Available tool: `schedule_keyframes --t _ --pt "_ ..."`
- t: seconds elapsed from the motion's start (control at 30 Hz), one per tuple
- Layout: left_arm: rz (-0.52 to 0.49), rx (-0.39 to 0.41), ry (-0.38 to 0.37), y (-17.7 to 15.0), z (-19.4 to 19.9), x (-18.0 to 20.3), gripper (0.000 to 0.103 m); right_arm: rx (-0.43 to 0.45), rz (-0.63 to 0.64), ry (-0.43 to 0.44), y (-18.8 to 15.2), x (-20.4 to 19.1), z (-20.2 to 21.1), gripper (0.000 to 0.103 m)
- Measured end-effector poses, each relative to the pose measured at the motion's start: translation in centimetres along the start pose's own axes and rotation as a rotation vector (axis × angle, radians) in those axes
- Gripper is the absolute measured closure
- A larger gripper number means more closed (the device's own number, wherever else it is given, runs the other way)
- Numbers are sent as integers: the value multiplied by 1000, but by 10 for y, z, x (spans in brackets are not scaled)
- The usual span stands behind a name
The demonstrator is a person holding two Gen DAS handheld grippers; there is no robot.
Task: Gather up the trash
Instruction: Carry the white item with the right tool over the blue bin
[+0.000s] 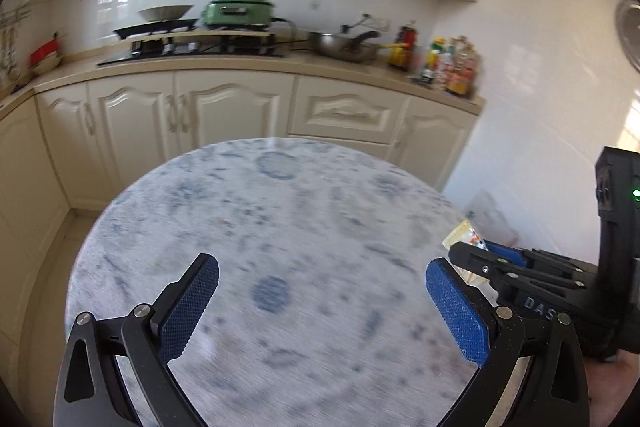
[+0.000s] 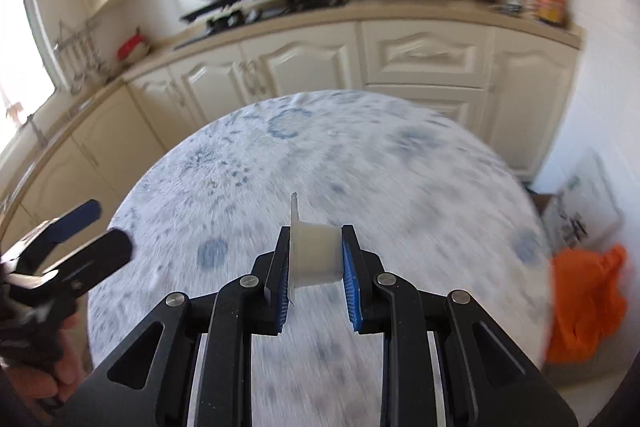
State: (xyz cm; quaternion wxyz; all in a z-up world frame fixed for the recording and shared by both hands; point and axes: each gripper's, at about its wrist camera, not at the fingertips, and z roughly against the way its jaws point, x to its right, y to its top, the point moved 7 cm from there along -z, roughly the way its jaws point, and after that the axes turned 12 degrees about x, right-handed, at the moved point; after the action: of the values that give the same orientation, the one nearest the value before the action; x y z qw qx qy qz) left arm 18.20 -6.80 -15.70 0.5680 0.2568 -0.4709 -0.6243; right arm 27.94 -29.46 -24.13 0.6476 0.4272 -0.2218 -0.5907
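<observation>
While the round table (image 2: 420,187) serves as the reference point, the items are listed as follows.

Item 1: right gripper (image 2: 316,255), above the table's near half, its 2 blue pads closed on a small white plastic cup (image 2: 314,253). The cup lies sideways between the pads, its flanged rim against the left pad.

Item 2: left gripper (image 1: 322,307), over the table's near edge, jaws spread wide, holding nothing.

Item 3: orange bag (image 2: 584,303), beside the table's right edge and lower than its top; judged the likely trash receptacle, though its mouth cannot be made out.

Item 4: clear wrapper (image 1: 464,237), at the table's right edge, partly hidden by the right gripper in the left wrist view.

Handling note: the cup looks thin-walled, so grip should stay firm but not crushing. Carry it rightward off the table, centre it over the bag's opening, then release. The empty left gripper could steady the bag.
</observation>
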Motion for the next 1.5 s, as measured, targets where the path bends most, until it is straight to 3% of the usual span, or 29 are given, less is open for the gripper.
schedule_keyframes --t 0.27,0.47,0.73,0.9,1.1,1.5 --pt "-138 9 -222 -34 47 122 1 134 -121 -186 -28 77 142 80" --pt "-224 -13 -345 -60 64 205 1 208 -229 -315 -59 144 216 80" --pt "-309 -92 -482 -111 55 316 1 226 -345 -472 -114 238 279 80" --pt "-350 -193 -577 -154 37 377 1 203 -417 -550 -158 292 302 80" --pt "-386 -353 -534 -226 -24 397 1 97 -490 -570 -213 349 270 80" --pt "-402 -581 -307 -353 -194 374 2 -166 -526 -421 -312 407 103 81"
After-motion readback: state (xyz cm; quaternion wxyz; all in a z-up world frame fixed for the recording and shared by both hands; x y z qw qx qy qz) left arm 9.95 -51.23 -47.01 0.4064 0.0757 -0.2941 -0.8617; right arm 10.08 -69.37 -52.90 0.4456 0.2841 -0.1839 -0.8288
